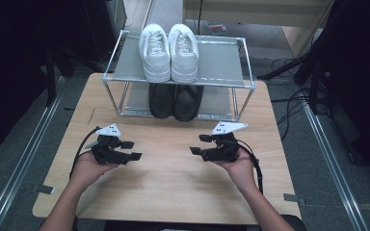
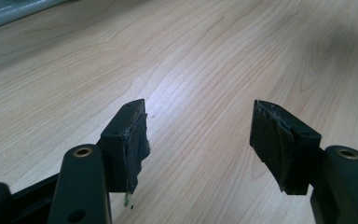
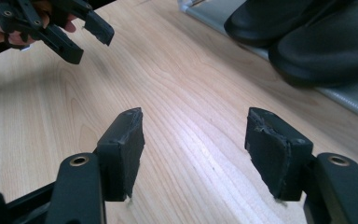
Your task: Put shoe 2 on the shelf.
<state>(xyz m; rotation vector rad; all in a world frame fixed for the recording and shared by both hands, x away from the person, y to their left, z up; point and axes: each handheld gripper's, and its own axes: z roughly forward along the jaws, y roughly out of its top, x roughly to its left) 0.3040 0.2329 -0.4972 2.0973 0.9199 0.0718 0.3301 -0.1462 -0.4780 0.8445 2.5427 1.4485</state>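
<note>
Pale wood grain runs across the counter point(image 1: 173, 178), and both grippers hover low over it with nothing in them. The left gripper point(image 1: 129, 150) is released, its jaws spread wide over bare wood; in the left gripper view point(image 2: 198, 140) only the counter surface lies between the two worn black pads. The right gripper point(image 1: 198, 144) is released as well, its jaws apart and empty, and in the right gripper view point(image 3: 193, 149) bare wood shows between them. The two grippers point towards each other across the middle of the counter, well apart.

Beyond both grippers, at the far edge of the counter, stands a metal shoe rack point(image 1: 248, 85) with two grey shelves. Its top shelf holds a pair of white sneakers point(image 1: 169, 52), side by side with the toes towards the person. Its bottom shelf holds a pair of black shoes point(image 1: 176, 101), also side by side, toes just past the front rail. From the right gripper the black shoes point(image 3: 307, 37) lie ahead and to the right, resting on the grey shelf, while the left gripper point(image 3: 81, 35) and the hand holding it show ahead to the left. Neither gripper touches the rack or any shoe.
</note>
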